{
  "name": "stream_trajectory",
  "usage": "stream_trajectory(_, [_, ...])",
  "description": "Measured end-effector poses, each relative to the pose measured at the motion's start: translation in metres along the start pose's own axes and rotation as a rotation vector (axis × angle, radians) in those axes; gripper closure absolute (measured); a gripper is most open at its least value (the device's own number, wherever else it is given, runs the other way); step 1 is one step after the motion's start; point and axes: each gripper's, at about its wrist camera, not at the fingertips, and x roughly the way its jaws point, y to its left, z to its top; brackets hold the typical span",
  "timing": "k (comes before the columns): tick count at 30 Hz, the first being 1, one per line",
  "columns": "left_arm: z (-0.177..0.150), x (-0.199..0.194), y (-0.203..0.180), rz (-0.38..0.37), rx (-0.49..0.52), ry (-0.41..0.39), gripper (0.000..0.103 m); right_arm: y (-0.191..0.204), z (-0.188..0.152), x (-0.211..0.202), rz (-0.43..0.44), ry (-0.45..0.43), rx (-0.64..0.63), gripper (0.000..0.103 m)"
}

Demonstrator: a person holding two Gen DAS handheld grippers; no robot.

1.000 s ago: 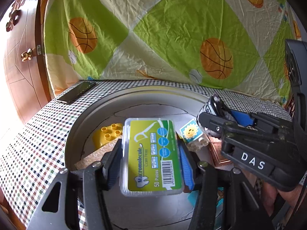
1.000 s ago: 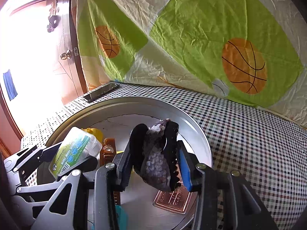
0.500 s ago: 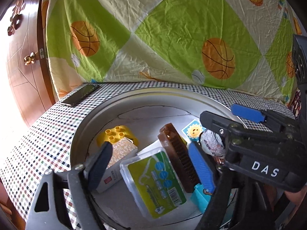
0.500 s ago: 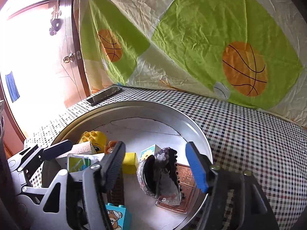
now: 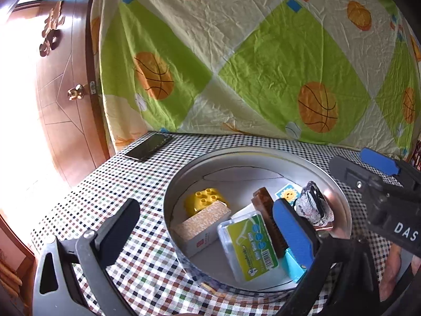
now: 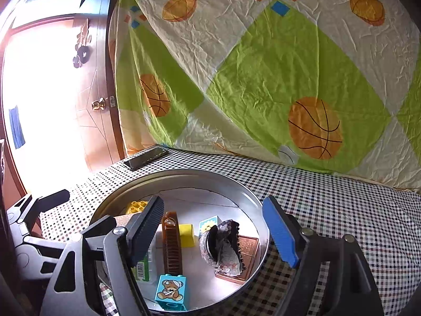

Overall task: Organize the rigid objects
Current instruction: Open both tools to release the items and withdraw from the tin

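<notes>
The round metal pan (image 5: 339,202) stands on the desk (image 5: 110,192), which is covered with a checkered cloth, and all places here are given from this pan. Behind the pan hangs a sheet (image 5: 263,65) with green diamonds and basketballs, and a dark phone (image 5: 148,147) lies on the desk beyond the pan's far left rim. Inside the pan, near its front, lies the clear floss pick box (image 5: 248,247); its long axis runs from the front rim toward the centre, the green label faces up, and on it a barcode and the word "Macromolecule" can be read in part. Just to the right of the box the brown comb (image 6: 172,242) lies with its long axis also pointing front to back. At the left wall rests a speckled beige box (image 5: 201,225), its long axis slanted, with a yellow toy brick (image 5: 205,200) behind it. At the right wall a sequined hair claw (image 6: 223,246) rests on a copper-coloured plate (image 6: 246,255). A blue brick (image 6: 171,291) with a bear picture stands at the front rim. The left gripper (image 5: 208,233) and the right gripper (image 6: 213,234) are above the front rim, and their fingers are opening with nothing grasped; the right gripper's body carries the letters "DAS".
</notes>
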Motion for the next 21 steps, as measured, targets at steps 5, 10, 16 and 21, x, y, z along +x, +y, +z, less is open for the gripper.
stream_trajectory(5, [0.004, -0.009, 0.013, 0.016, -0.021, -0.006, 0.001, 0.011, -0.001, -0.013, 0.015, -0.012, -0.026, 0.023])
stream_trajectory(10, [0.004, -0.015, 0.018, 0.028, -0.034, -0.012, 0.001, 0.017, -0.003, -0.023, 0.027, -0.018, -0.032, 0.023])
stream_trajectory(16, [0.002, -0.019, 0.017, 0.030, -0.028, -0.021, 0.001, 0.020, -0.008, -0.030, 0.037, -0.018, -0.040, 0.023])
stream_trajectory(21, [0.002, -0.025, 0.010, 0.009, -0.002, -0.028, 0.001, 0.018, -0.009, -0.036, 0.033, -0.023, -0.036, 0.023])
